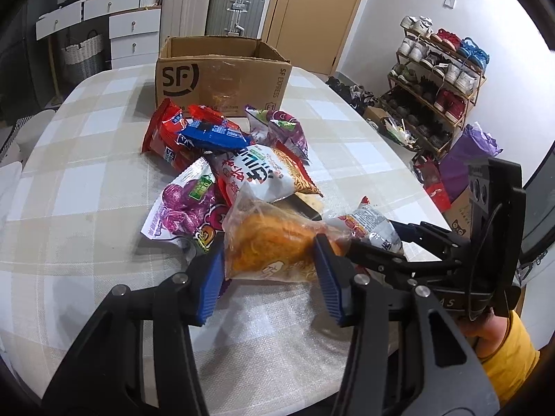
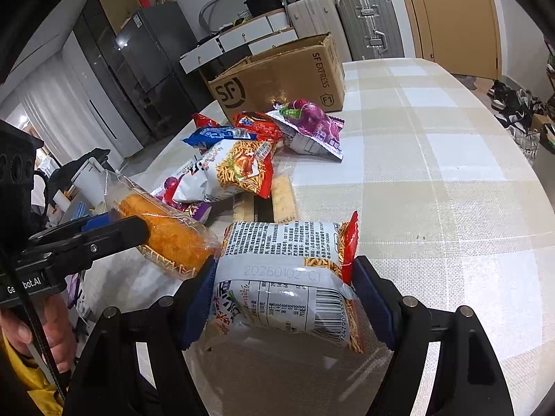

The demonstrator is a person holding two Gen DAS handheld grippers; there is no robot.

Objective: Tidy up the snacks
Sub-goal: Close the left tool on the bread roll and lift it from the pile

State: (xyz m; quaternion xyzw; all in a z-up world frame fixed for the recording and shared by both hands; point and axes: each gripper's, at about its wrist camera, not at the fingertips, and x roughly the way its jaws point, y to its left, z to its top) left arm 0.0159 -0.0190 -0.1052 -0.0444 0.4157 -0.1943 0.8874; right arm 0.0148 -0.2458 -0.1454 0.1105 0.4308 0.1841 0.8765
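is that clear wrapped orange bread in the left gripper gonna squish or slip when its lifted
Probably squashy: the left gripper pinches the orange bread packet across its soft middle. The glossy clear film looks slippery, and its loose end may flop. It seems light for its size.

Free: bare bench [image 2: 451, 180] right of snack pile [image 1: 225, 159] | Blocked: pile lies before open cardboard box [image 1: 222, 79] | box top open

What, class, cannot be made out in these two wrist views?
- Inside of the cardboard box: both views, hidden by its own walls.
- Flat tan item: right wrist view, mostly covered by the noodle snack bag.
- Print on the clear bread packet: left wrist view, too small.
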